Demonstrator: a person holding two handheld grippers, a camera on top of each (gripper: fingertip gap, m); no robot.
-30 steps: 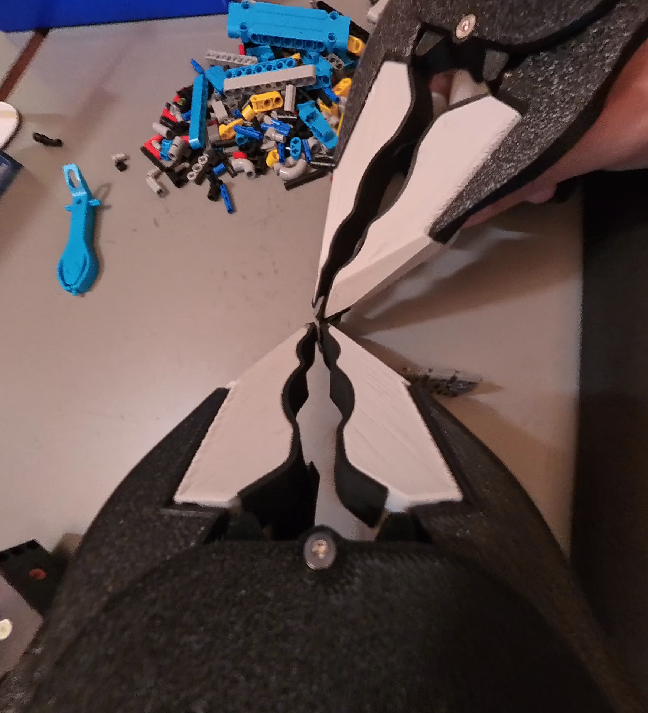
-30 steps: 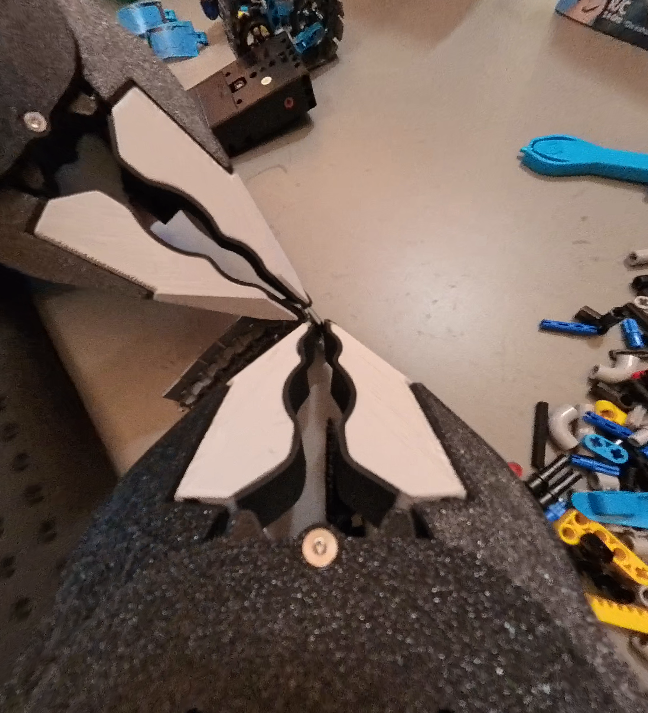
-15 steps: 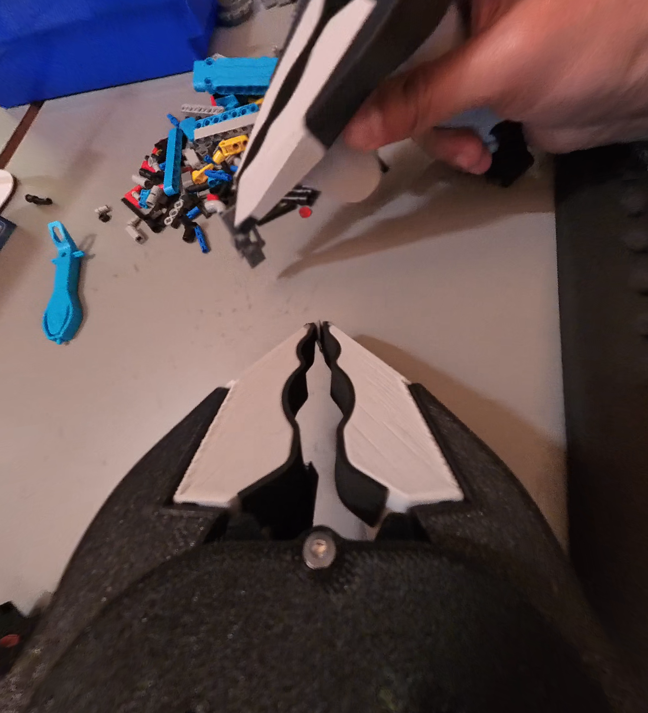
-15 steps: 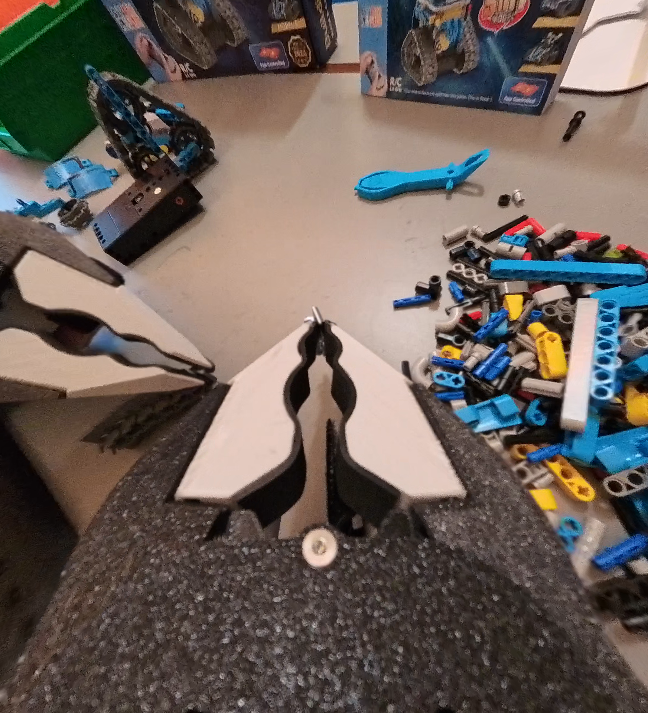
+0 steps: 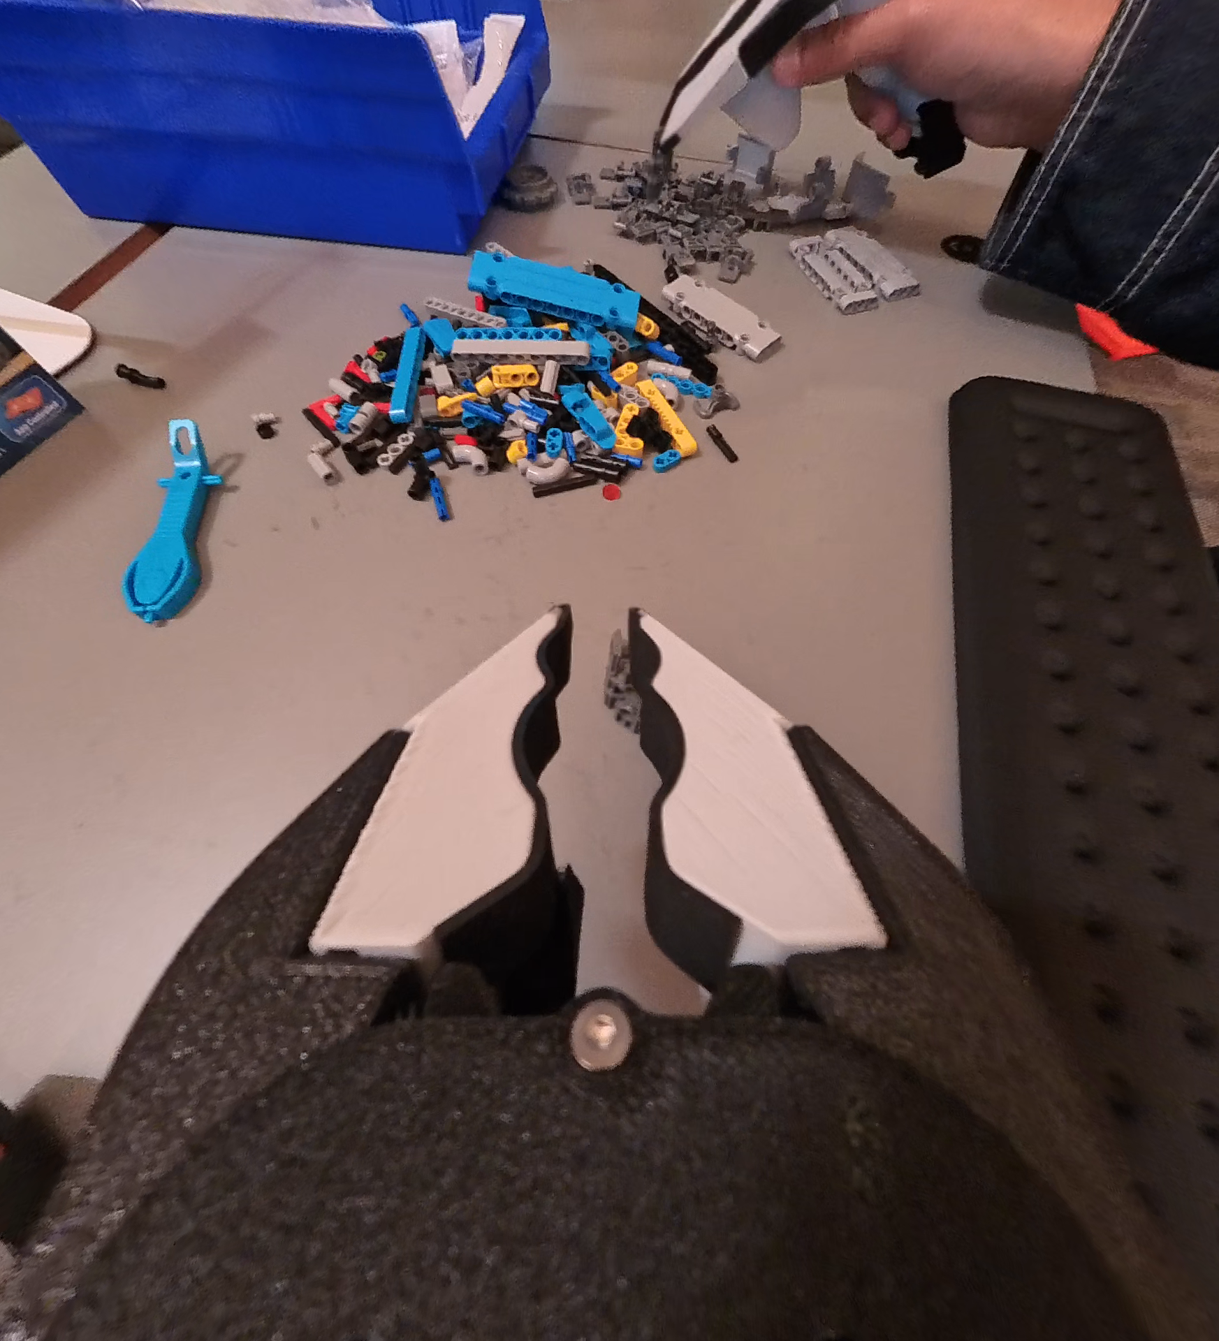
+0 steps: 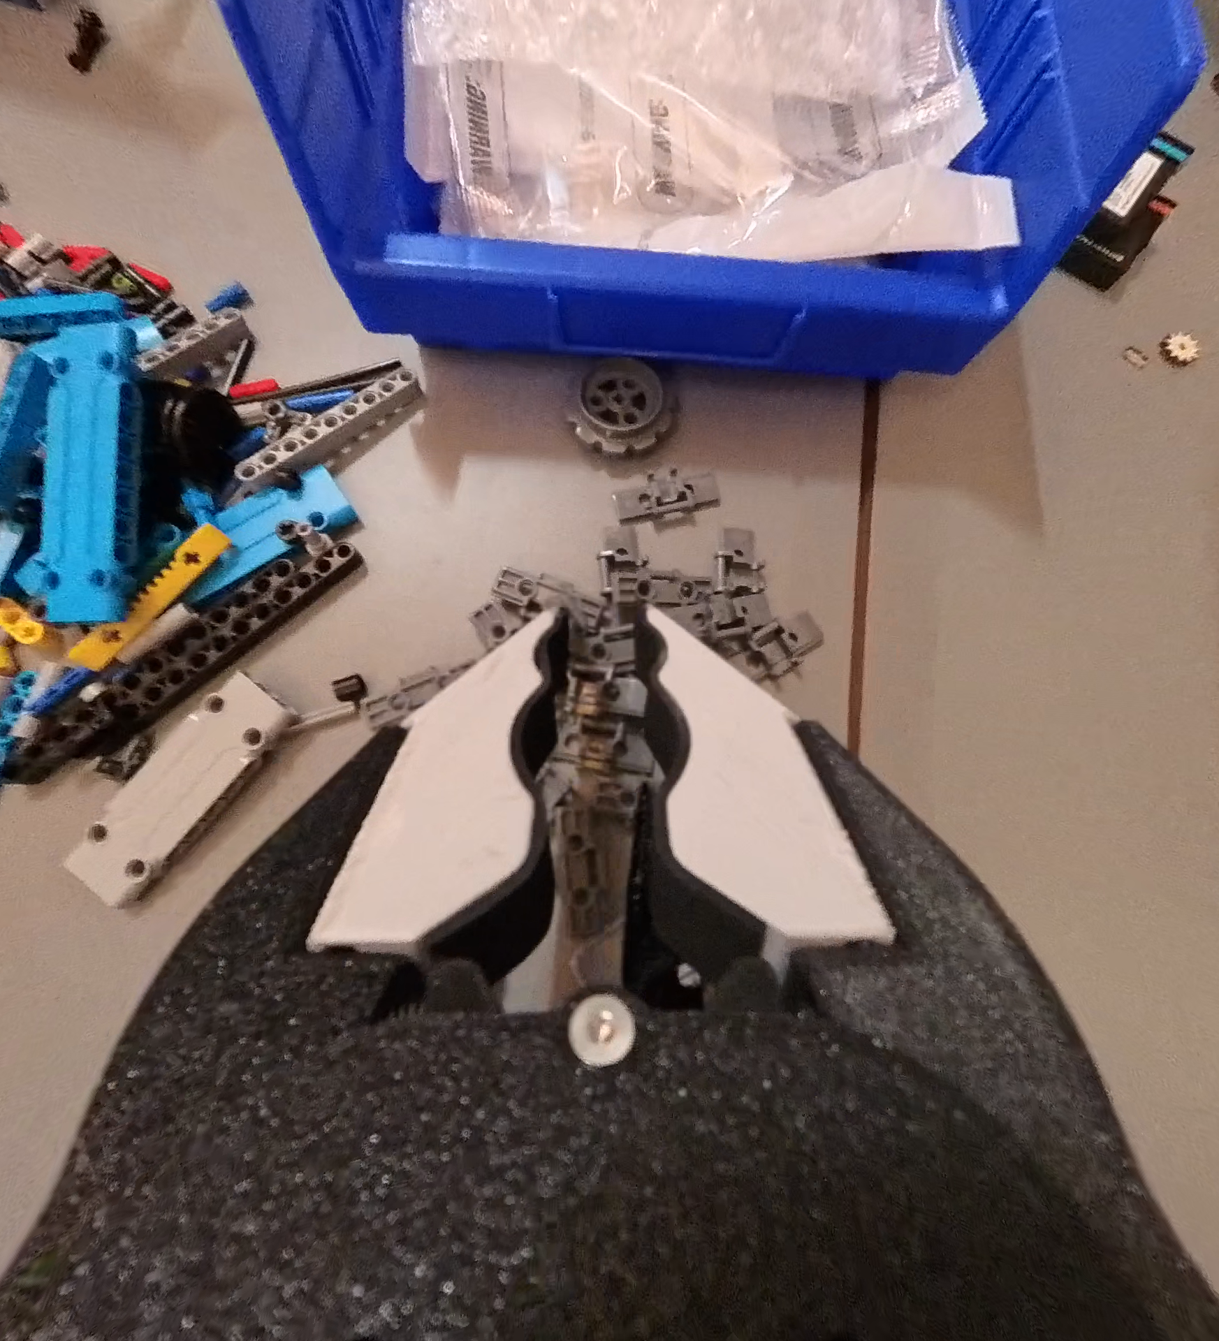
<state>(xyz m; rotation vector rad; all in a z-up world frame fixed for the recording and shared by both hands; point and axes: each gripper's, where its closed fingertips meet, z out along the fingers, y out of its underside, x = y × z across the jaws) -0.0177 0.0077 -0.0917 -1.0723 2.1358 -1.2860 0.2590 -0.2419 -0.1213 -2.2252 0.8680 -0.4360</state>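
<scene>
- Since a second ago, the right claw (image 6: 600,617) has been carried from the left claw (image 5: 597,617) to the grey track links (image 6: 671,588).
- The left claw is now parted, a small grey piece (image 5: 617,678) half hidden beside one finger.
- The right claw is slightly parted over blurred links; grip cannot be told.

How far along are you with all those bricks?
Looks done: grey track links lie in their own heap, apart from the coloured pile. In hand: the right gripper is over those links, grip unclear; the left gripper is open. Left over: the coloured pile is mixed.
</scene>
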